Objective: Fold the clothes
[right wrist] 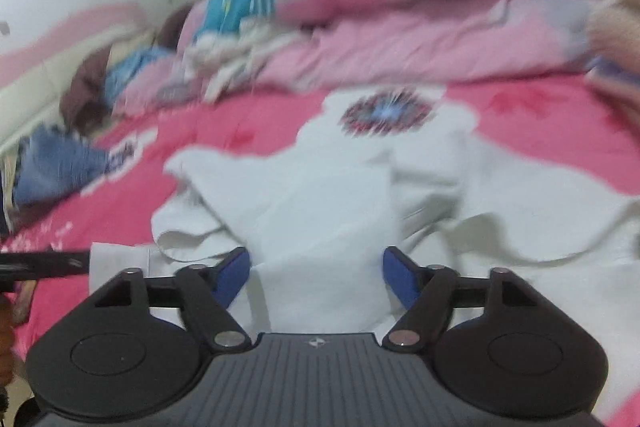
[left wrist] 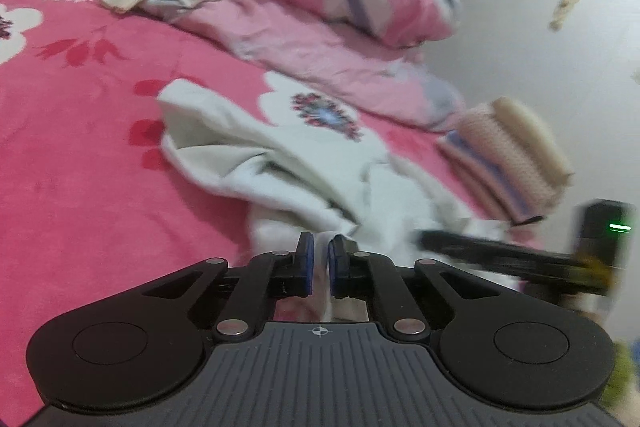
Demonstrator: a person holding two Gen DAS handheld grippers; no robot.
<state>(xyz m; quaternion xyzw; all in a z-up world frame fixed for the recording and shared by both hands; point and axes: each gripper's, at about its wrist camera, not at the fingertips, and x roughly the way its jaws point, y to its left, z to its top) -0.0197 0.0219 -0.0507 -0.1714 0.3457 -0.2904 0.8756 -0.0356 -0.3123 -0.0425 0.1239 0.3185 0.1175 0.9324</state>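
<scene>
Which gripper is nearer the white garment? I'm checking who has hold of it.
Left. The left gripper is shut on a fold of the white garment. The right gripper is open just over the cloth, its fingers either side of a fold, not clamping it.

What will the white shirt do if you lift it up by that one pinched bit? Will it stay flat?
Probably not. The white shirt already lies in soft wrinkles and folds, so it would likely droop and hang. It looks thin, so probably light. The left tool pinches only a small edge, so the rest may drag across the pink blanket.
</scene>
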